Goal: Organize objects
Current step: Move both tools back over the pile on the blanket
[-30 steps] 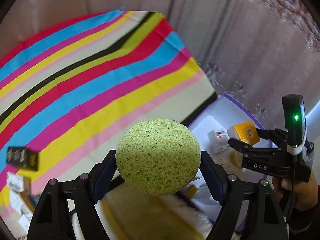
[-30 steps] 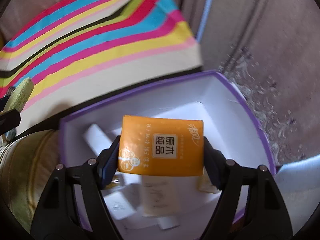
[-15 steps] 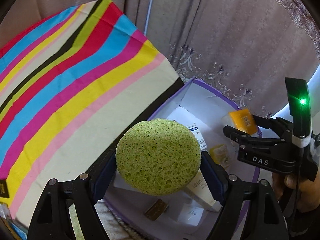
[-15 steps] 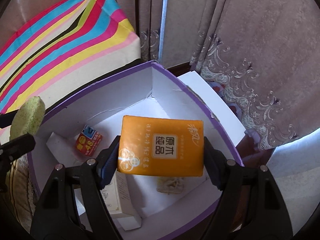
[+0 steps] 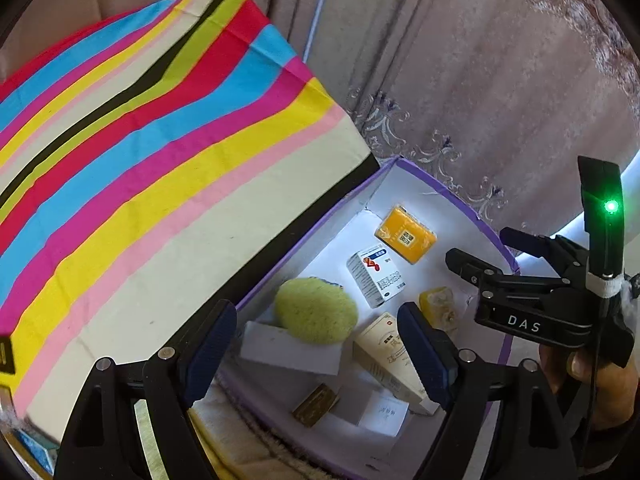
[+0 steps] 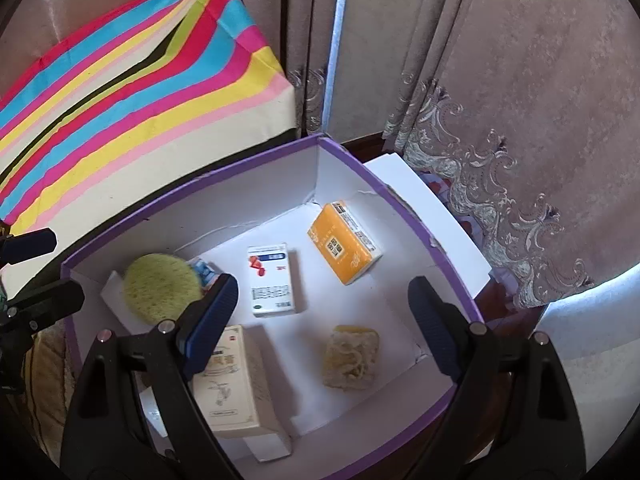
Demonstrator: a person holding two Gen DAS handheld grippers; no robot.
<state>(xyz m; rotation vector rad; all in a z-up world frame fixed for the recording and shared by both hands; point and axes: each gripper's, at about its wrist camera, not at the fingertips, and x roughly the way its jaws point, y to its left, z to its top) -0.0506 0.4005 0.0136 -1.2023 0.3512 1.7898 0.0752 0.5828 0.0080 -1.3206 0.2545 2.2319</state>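
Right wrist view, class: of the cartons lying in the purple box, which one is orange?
The orange tissue pack, by the far corner of the purple box. The red-and-blue printed carton and cream carton are pale.

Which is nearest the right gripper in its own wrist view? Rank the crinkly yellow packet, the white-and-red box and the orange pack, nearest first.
From the right gripper, jaws opening and empty above the purple-rimmed box:
1. Crinkly yellow packet, just right of centre.
2. White-and-red box, at the box's middle.
3. Orange pack, toward the far corner.
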